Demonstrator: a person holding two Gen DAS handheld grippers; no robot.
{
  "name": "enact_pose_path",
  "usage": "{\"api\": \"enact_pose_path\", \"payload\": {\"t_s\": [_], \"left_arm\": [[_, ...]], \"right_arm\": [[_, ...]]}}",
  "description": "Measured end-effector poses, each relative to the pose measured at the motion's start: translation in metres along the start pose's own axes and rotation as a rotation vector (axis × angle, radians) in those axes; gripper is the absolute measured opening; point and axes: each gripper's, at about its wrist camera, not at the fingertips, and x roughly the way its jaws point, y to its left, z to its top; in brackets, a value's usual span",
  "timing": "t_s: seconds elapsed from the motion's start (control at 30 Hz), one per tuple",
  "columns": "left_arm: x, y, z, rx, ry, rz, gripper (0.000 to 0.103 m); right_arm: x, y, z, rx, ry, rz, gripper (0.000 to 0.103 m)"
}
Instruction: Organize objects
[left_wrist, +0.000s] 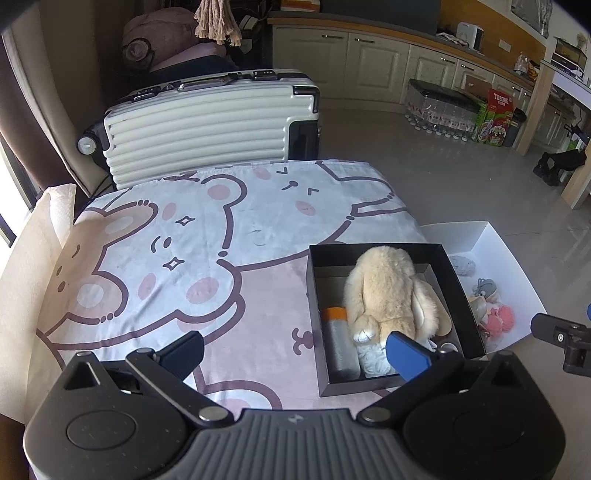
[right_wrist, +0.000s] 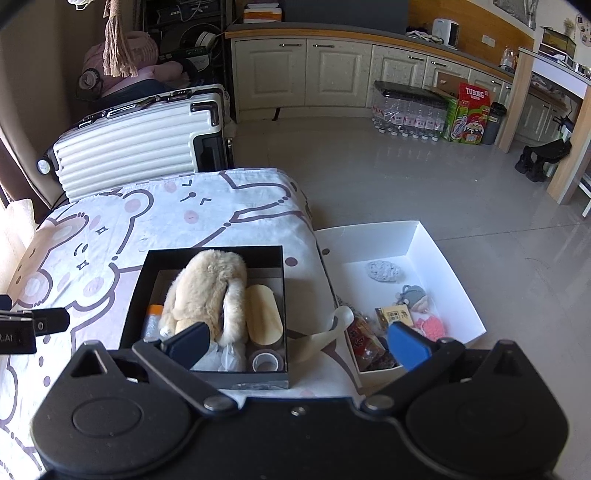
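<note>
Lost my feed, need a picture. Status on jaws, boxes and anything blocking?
Left gripper and right gripper open, empty. Plush rabbit in black box; small items in white box. Nothing blocking.

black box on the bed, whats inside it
The black box holds a cream plush bunny, an orange-capped bottle, a tan oval case, a tape roll and something white. Whatever lies beneath the bunny is covered.
</note>
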Motion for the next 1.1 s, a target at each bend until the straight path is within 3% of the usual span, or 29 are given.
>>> {"api": "enact_pose_path", "payload": {"t_s": [1.1], "left_arm": [[0.005, 0.012, -0.002, -0.007, 0.013, 0.004, 0.103]], "right_arm": [[0.003, 0.013, 0.004, -0.03, 0.006, -0.004, 0.103]]}}
